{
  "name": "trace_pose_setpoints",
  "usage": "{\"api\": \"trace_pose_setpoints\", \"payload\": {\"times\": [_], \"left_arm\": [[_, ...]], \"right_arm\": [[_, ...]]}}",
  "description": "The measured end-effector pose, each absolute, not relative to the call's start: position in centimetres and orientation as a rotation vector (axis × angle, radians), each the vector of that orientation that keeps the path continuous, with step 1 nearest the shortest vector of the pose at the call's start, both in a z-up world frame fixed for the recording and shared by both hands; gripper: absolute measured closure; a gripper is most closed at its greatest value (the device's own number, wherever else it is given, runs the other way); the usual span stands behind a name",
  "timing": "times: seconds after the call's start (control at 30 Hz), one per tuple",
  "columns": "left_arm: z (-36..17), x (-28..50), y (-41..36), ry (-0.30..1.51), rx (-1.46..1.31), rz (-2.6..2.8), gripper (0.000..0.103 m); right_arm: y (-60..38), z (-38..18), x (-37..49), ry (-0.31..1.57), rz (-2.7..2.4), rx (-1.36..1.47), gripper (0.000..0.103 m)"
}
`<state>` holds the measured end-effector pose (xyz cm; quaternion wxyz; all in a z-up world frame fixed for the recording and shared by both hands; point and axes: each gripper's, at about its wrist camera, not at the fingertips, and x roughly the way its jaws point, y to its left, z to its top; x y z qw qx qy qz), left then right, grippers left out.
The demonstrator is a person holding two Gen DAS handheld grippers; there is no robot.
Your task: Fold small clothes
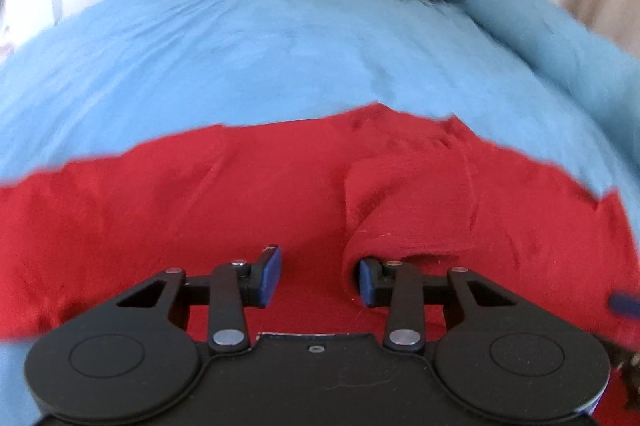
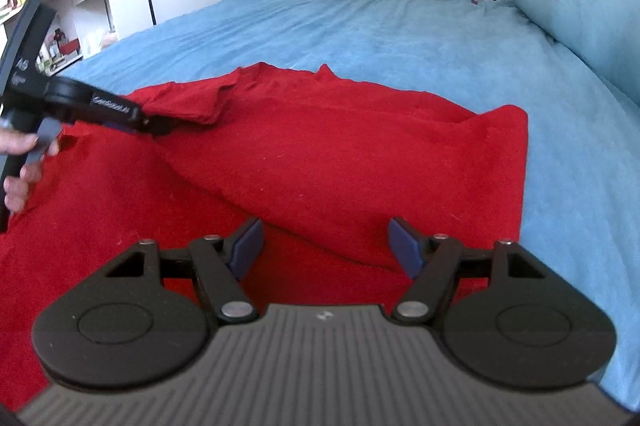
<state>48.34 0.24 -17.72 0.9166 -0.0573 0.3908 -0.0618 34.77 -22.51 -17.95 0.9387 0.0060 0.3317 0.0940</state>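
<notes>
Two grippers over one blue bedspread (image 2: 400,38), soft and faintly wrinkled, filling most of both views. We see the red garment (image 2: 320,154) lying on it across mid-frame, fuzzy knit, creased. Left wrist view alone shows the rolled sleeve (image 1: 404,210) at centre right. Left gripper (image 1: 318,280): jaws partly apart, nothing pinched; right pad touching the sleeve opening. Right gripper (image 2: 326,246): jaws wide, empty. Only the right view shows the hand (image 2: 20,162), lower left.
</notes>
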Motion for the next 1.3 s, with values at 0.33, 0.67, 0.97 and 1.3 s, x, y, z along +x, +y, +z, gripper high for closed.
{"api": "trace_pose_setpoints", "payload": {"times": [0.33, 0.67, 0.97, 1.3], "left_arm": [[-18.1, 47.0, 3.8, 0.772, -0.386, -0.085, 0.062], [-18.5, 49.1, 3.5, 0.749, -0.357, -0.101, 0.078], [-14.9, 47.3, 4.6, 0.597, -0.291, -0.038, 0.099], [-16.3, 45.5, 6.7, 0.604, -0.262, 0.009, 0.099]], "right_arm": [[-23.3, -17.7, 34.7, 0.688, 0.181, 0.038, 0.017], [-23.2, -17.0, 33.8, 0.692, 0.181, 0.023, 0.015], [-24.6, -17.6, 32.2, 0.708, 0.198, 0.064, 0.009], [-25.8, -18.4, 33.5, 0.700, 0.088, 0.086, 0.007]]}}
